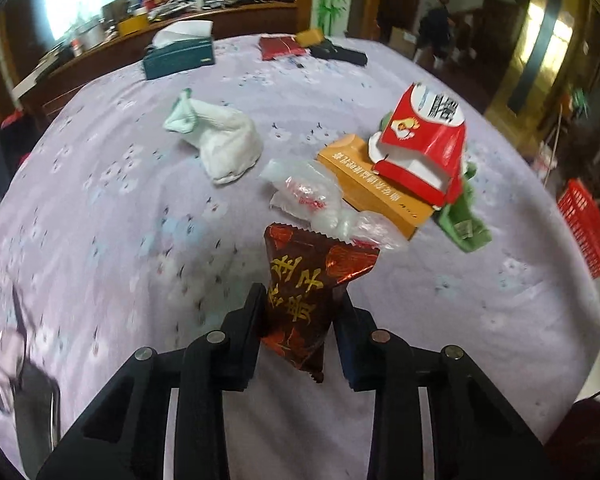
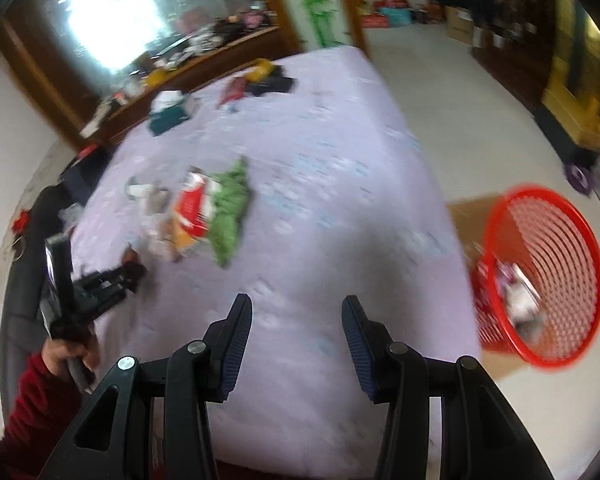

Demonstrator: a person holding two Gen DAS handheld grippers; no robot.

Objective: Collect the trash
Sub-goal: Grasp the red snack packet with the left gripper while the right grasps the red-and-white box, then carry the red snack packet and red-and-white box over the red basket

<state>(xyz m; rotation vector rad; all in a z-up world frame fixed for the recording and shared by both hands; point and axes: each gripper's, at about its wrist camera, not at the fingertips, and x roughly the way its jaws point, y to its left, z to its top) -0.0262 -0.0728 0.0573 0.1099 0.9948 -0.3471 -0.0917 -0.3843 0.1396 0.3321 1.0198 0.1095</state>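
Note:
My left gripper [image 1: 300, 300] is shut on a dark red snack wrapper [image 1: 312, 292] with gold characters and holds it above the lilac tablecloth [image 1: 120, 220]. Beyond it lie clear plastic wrappers [image 1: 304, 192], an orange box [image 1: 372, 184], a torn red carton [image 1: 424, 140], a green wrapper [image 1: 464, 224] and a white crumpled cloth [image 1: 220, 140]. My right gripper [image 2: 296, 312] is open and empty over the near part of the table. The left gripper [image 2: 112, 280] shows at the left of the right wrist view. A red mesh basket [image 2: 540, 272] with some trash stands on the floor at the right.
A teal tissue box [image 1: 180, 56], a red packet [image 1: 280, 46] and a black item [image 1: 340, 54] lie at the table's far side. A cluttered wooden counter [image 1: 140, 28] runs behind. The basket's edge also shows at the right of the left wrist view [image 1: 588, 228].

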